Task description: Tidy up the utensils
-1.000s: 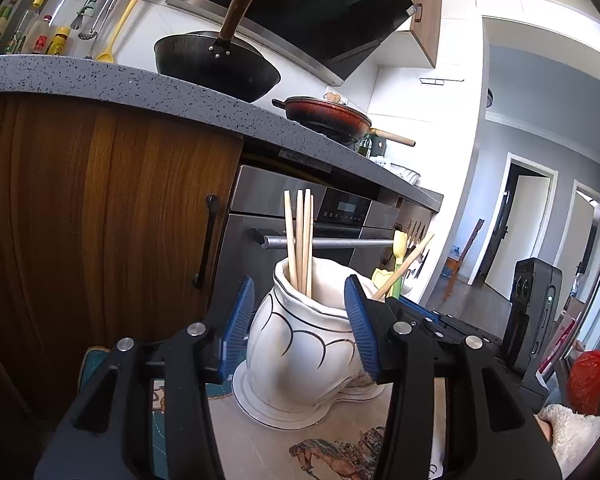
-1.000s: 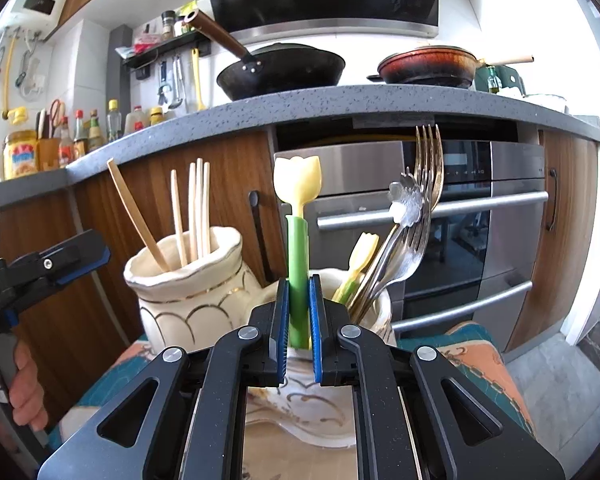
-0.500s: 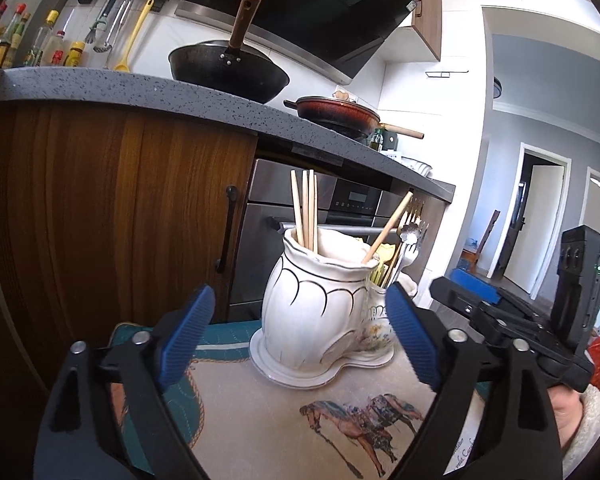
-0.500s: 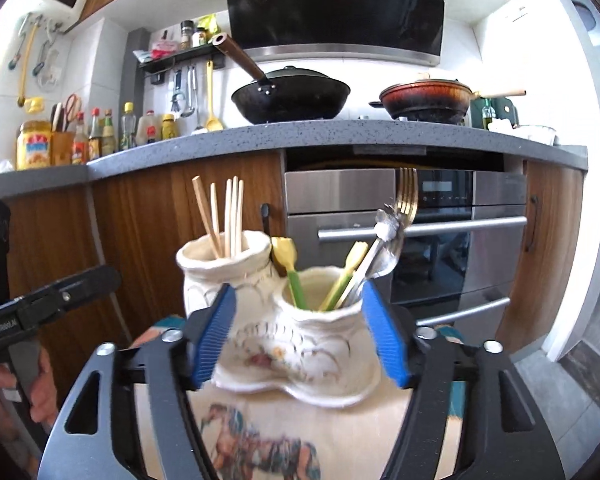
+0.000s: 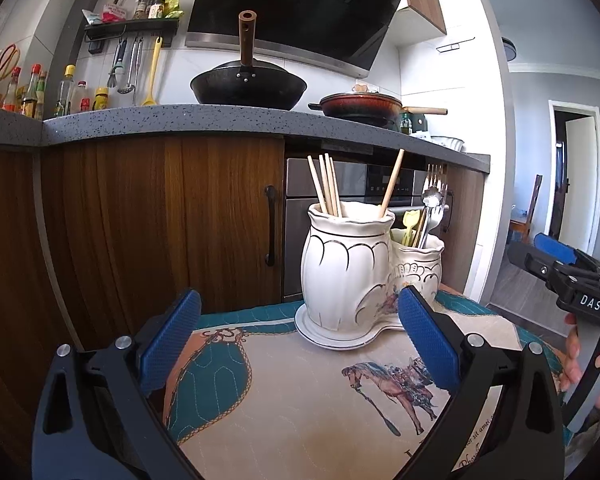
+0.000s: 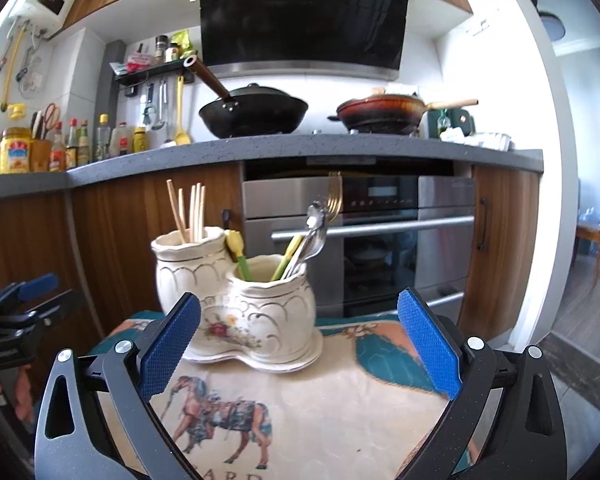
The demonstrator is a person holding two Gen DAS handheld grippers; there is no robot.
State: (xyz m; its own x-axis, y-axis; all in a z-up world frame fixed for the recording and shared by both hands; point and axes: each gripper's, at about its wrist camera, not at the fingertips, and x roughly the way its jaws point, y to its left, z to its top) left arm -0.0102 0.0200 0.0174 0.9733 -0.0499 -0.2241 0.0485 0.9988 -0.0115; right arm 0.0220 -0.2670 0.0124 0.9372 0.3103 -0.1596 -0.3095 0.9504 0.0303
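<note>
Both jaws opening wide and empty, left gripper (image 5: 299, 336) and right gripper (image 6: 299, 340) short of the ceramic holder (image 6: 236, 300); sorting looks finished, next: check for strays.

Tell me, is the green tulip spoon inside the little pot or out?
Inside. The green tulip spoon stands in the little pot, its yellow head poking above the rim.

Each handheld gripper is a black frame with two angled arms, triangular cut-outs near the base and round silver screws at the joints. The left gripper (image 5: 299, 336) and the right gripper (image 6: 299, 340) both carry blue pads (image 5: 171, 342) with a fine diamond-knurled texture. Seen from the side, the right gripper bears white lettering reading "DAS" on its black body.
</note>
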